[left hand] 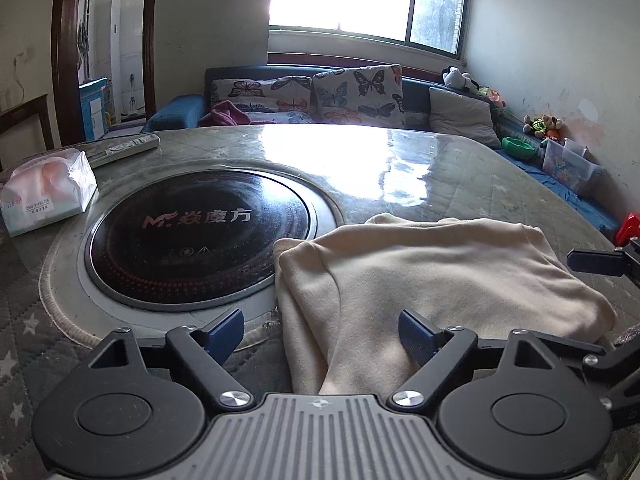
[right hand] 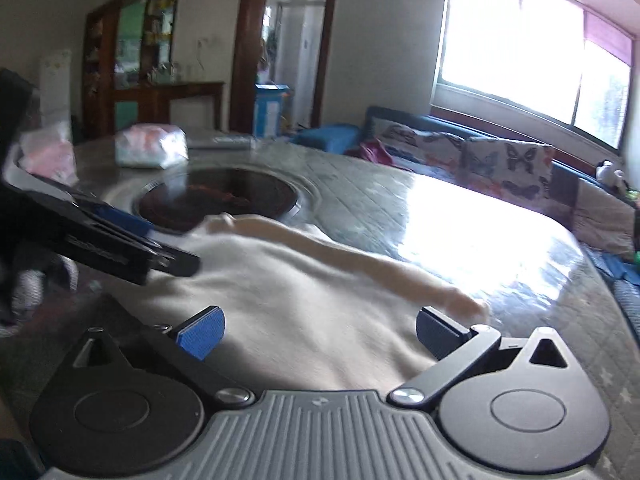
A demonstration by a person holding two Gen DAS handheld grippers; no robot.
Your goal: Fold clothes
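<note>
A cream garment point(left hand: 432, 276) lies folded on the round table point(left hand: 400, 152), right of the inset black cooktop point(left hand: 200, 236). My left gripper point(left hand: 322, 334) is open and empty, just above the garment's near left edge. My right gripper point(right hand: 320, 330) is open and empty over the garment point(right hand: 288, 300), near its front edge. The left gripper also shows at the left of the right wrist view point(right hand: 132, 236). One finger point(left hand: 592, 261) of the right gripper shows at the right edge of the left wrist view.
A tissue pack point(left hand: 48, 194) and a remote control point(left hand: 124, 148) lie at the table's far left. A sofa with butterfly cushions point(left hand: 356, 94) stands behind the table under a window. Toys and plastic bins point(left hand: 568, 160) line the right wall.
</note>
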